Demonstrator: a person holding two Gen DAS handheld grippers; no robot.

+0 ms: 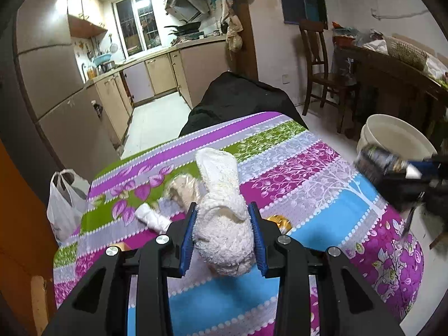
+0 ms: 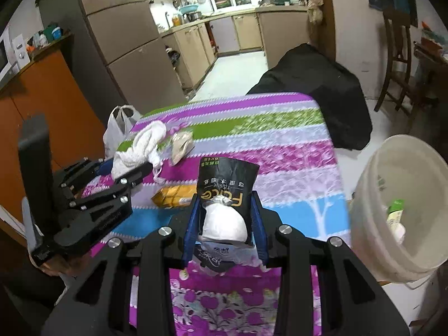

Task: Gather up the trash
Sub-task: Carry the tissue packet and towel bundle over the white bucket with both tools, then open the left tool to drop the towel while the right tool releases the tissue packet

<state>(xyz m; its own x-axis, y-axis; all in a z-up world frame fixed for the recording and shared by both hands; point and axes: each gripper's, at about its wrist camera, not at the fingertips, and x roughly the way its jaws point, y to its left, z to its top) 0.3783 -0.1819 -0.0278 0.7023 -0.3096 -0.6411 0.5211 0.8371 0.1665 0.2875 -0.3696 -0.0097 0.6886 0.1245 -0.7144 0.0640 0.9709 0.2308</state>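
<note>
My left gripper (image 1: 223, 210) is shut on a white fluffy cloth (image 1: 224, 218), held above the colourful tablecloth (image 1: 308, 168). The right wrist view shows that same gripper (image 2: 134, 162) at the left with the cloth (image 2: 140, 145) in it. My right gripper (image 2: 225, 196) is shut on a black tissue packet (image 2: 226, 184) with white paper stuffed in it. In the left wrist view this packet (image 1: 378, 159) appears blurred at the right edge. A white bucket (image 2: 397, 204) stands right of the table with some trash inside. On the table lie a crumpled clear wrapper (image 1: 183, 187), a white paper roll (image 1: 151, 217) and a gold wrapper (image 2: 173, 196).
A white plastic bag (image 1: 63, 204) hangs by the table's left side. A black bag (image 1: 240, 98) sits beyond the far edge. A wooden chair (image 1: 322, 64) and a cluttered side table (image 1: 392, 64) stand at the right. Kitchen cabinets (image 1: 156, 70) lie behind.
</note>
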